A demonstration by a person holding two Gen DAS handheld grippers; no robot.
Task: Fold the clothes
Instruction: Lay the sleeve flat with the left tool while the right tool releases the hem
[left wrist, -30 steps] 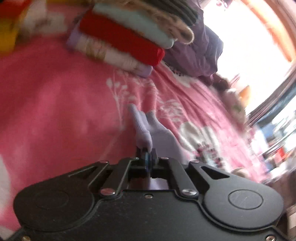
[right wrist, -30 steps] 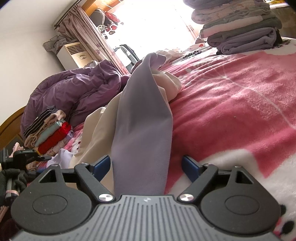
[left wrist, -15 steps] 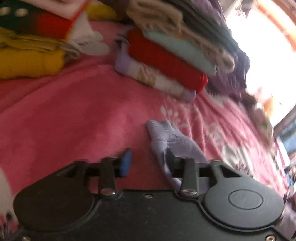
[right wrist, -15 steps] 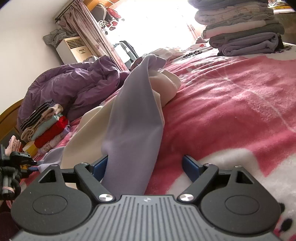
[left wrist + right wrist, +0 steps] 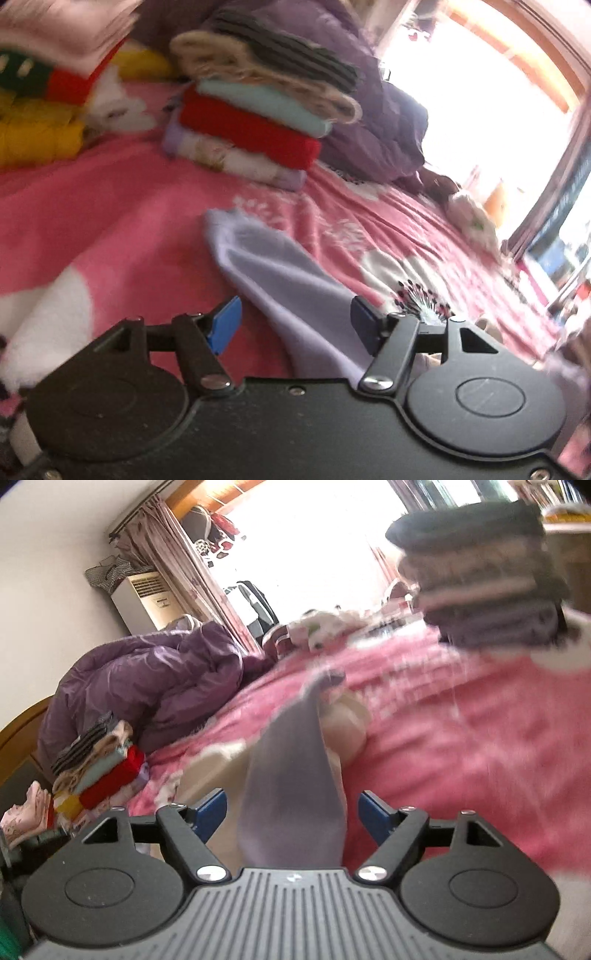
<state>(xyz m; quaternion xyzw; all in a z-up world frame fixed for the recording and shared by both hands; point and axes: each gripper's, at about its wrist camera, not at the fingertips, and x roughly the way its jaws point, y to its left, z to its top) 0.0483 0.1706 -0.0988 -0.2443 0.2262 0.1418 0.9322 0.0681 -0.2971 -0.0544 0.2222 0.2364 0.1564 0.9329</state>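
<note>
On the pink flowered bedspread (image 5: pixel 122 221) lies a lilac garment (image 5: pixel 280 280), its end flat on the bed in the left wrist view and running back under the left hand-held gripper (image 5: pixel 295 325). Only the right wrist view shows the same garment (image 5: pixel 291 794) stretching away over a cream cloth (image 5: pixel 347 723), passing between the fingers of the right hand-held gripper (image 5: pixel 291 812).

Both point shallowly downward along the bed. The left jaws are opening, the cloth between them but free of the blue pads (image 5: pixel 225 325). The right jaws are closing, still wide, pads clear of the fabric.

A folded stack (image 5: pixel 255 125) sits beyond, beside a purple quilt (image 5: pixel 147 679). A grey folded pile (image 5: pixel 480 572), blurred, stands far right, near a bright window (image 5: pixel 314 546).
</note>
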